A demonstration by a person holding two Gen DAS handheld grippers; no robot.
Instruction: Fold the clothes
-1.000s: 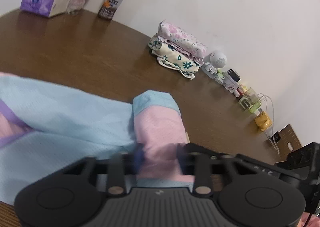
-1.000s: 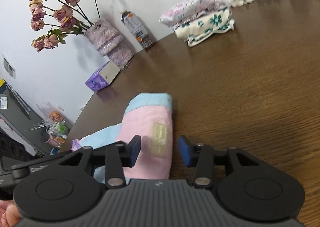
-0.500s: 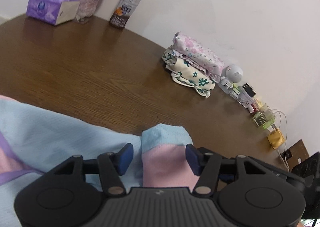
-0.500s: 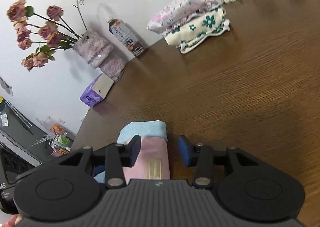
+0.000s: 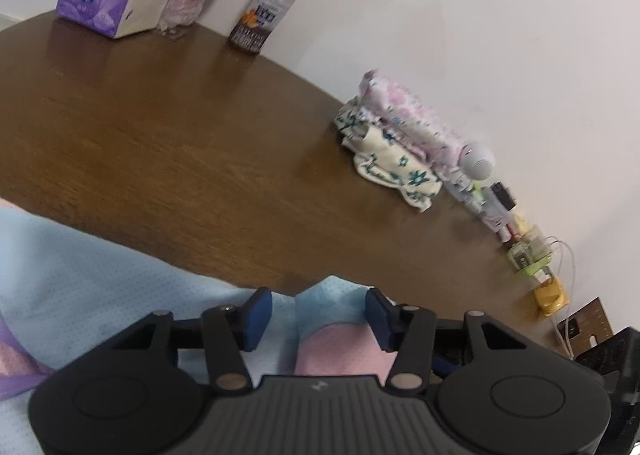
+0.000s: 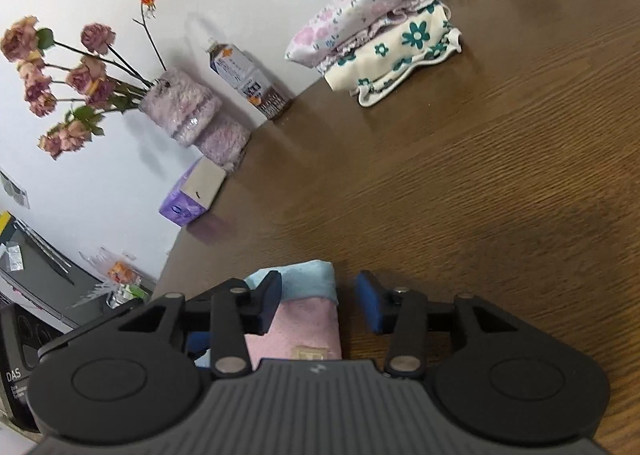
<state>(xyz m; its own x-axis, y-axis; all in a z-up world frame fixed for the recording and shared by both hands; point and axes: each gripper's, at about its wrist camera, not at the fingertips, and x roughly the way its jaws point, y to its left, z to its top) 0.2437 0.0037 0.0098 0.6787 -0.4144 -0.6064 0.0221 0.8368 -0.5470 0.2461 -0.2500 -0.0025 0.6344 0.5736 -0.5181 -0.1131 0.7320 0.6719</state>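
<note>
Left tool (image 5: 318, 309): jaws apart, just narrowed, sleeve (image 5: 340, 339) between, unclamped.
Right tool (image 6: 318, 301): jaws apart, cuff (image 6: 304, 283) between, unclamped.
Garment (image 5: 80, 279): laid on counter (image 5: 180, 135).

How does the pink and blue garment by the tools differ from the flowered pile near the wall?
The pink and blue garment is plain-coloured; the flowered pile is printed. The garment lies at the near table edge, partly spread out; the pile sits by the wall, two pieces stacked. Both are cloth on the same wooden table.

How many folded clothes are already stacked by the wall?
2: a pink floral piece on top, a cream piece with teal flowers under it. More may be hidden between them.
</note>
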